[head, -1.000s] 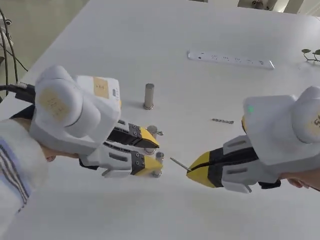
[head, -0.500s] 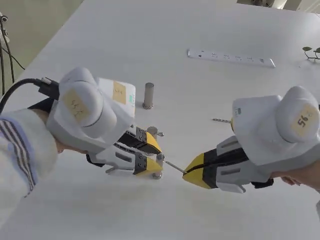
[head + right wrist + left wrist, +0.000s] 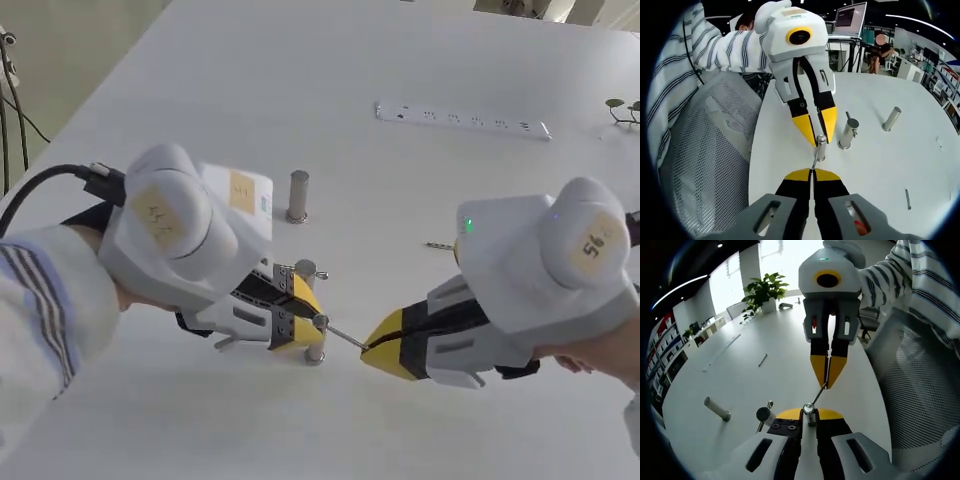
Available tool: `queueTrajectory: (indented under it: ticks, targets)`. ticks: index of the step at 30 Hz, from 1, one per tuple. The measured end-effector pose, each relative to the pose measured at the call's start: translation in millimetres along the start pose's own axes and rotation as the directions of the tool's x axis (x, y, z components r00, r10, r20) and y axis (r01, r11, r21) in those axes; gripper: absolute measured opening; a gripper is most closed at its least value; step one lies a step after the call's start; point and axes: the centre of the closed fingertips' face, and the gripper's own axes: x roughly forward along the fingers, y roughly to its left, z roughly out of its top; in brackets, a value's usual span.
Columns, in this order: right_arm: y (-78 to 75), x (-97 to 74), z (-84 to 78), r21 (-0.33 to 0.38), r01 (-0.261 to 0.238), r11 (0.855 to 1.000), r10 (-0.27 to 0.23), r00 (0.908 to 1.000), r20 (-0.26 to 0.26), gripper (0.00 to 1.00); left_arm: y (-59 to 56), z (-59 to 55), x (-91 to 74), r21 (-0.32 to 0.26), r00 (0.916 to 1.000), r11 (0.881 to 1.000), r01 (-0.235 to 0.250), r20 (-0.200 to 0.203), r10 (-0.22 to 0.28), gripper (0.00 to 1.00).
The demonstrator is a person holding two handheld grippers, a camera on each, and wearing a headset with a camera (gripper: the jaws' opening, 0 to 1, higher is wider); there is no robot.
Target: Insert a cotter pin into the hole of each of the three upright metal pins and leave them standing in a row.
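Insertion is the step in hand: the left hand-held gripper clamps the nearest metal pin on the surface, while the right hand-held gripper, jaws pressed together, pinches a cotter pin whose tip meets the pin's head; whether it sits in the hole I cannot tell. Next comes a straight, level push. Just beyond, pin 2 already carries its cotter; farther, pin 3 stands bare, a spare cotter pin lies right, and a power strip lies well clear.
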Motion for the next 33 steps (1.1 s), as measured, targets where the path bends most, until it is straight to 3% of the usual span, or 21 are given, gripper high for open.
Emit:
queueTrajectory:
  ticks: [20, 23, 30, 33]
  targets:
    - [-4.5, -1.1, -0.1, -0.012, 0.013, 1.0, -0.013, 0.9999, -0.01, 0.0, -1.9, 0.2, -3.1, -0.013, 1.0, 1.0, -0.007, -0.004, 0.007, 0.08]
    - [-2.1, -0.7, -0.1, -0.024, -0.002, 1.0, 0.002, 0.9999, -0.013, 0.0, -1.6, 0.4, -3.9, -0.014, 1.0, 1.0, -0.01, -0.002, 0.01, 0.07]
    - [-2.5, 1.2, 1.2, -0.06, -0.018, 0.998, 0.016, 0.9996, -0.024, 0.0, 0.8, 5.3, -4.0, -0.012, 0.9996, 1.0, -0.01, 0.025, 0.01, 0.12]
    - [-4.8, 1.6, 2.1, -0.073, -0.018, 0.997, 0.016, 0.9995, -0.029, 0.0, -0.2, 5.6, -3.6, -0.012, 0.9997, 1.0, 0.0, 0.026, 0.0, 0.06]
